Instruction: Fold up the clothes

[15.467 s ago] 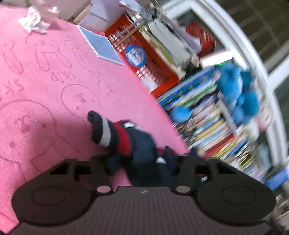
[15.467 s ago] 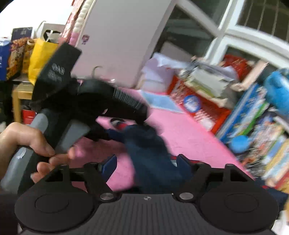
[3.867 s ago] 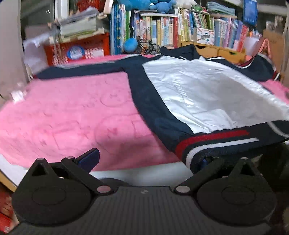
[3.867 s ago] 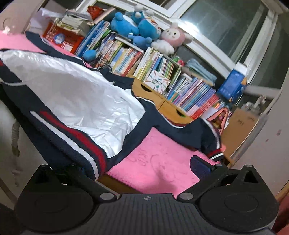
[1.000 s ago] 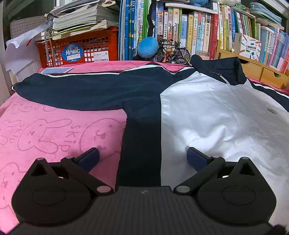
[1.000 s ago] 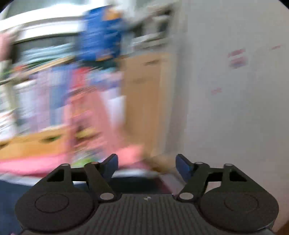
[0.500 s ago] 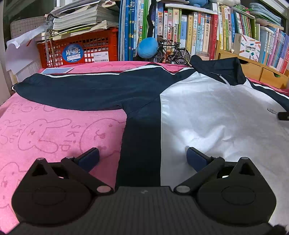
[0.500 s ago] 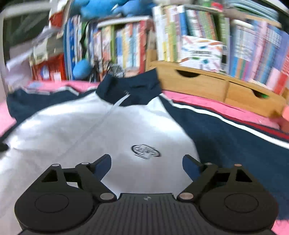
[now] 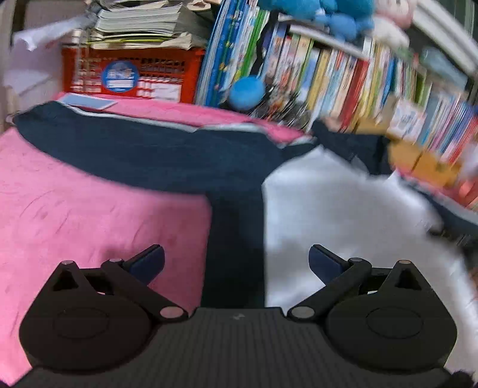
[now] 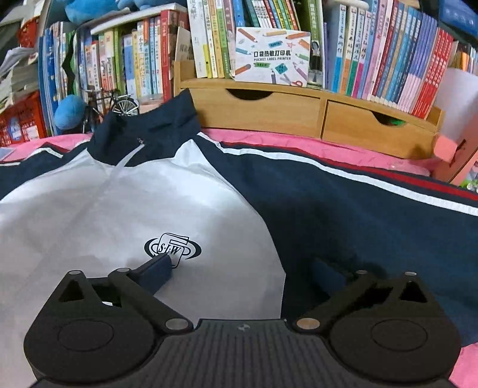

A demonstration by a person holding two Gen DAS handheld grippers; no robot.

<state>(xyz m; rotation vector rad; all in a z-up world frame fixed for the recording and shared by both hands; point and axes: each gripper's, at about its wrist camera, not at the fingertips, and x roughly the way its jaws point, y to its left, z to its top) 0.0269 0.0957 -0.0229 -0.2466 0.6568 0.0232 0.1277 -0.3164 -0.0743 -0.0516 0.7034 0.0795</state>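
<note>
Jacket [image 9: 167, 158], navy and white, spread flat on a pink blanket [image 9: 74, 209] printed with faint rabbit outlines; what lies beneath the blanket cannot be told.

Left wrist view, blurred by motion. Left claw [image 9: 236, 259] open, blue-padded fingers [image 9: 148, 261] wide apart, hovering low over the jacket's side: one finger above bare pink blanket, the other above the white front panel, the navy side panel showing between them. Nothing gripped. One navy sleeve stretched out toward the far left corner of the blanket. Along the far edge: red plastic crate [image 9: 131, 74] with a round blue sticker, stacked papers [image 9: 140, 24] on top, a blue ball [image 9: 248, 92], a row of upright books [image 9: 343, 77], blue plush toys [image 9: 328, 12] above.

Right wrist view, sharp. Right claw [image 10: 243, 271] open, jaws having just been widening, nothing pinched between them. Left finger over the white chest panel just below a printed oval emblem [image 10: 172, 248]; right finger dark against the navy sleeve [image 10: 373, 215], which runs toward the right edge with white and red stripes. Navy collar [image 10: 146, 131] raised near the far edge, zip closed down the middle. Behind it: wooden two-drawer organiser [image 10: 298, 116], label-printer box [image 10: 272, 55] on top, books, a small model bicycle [image 10: 116, 103].
</note>
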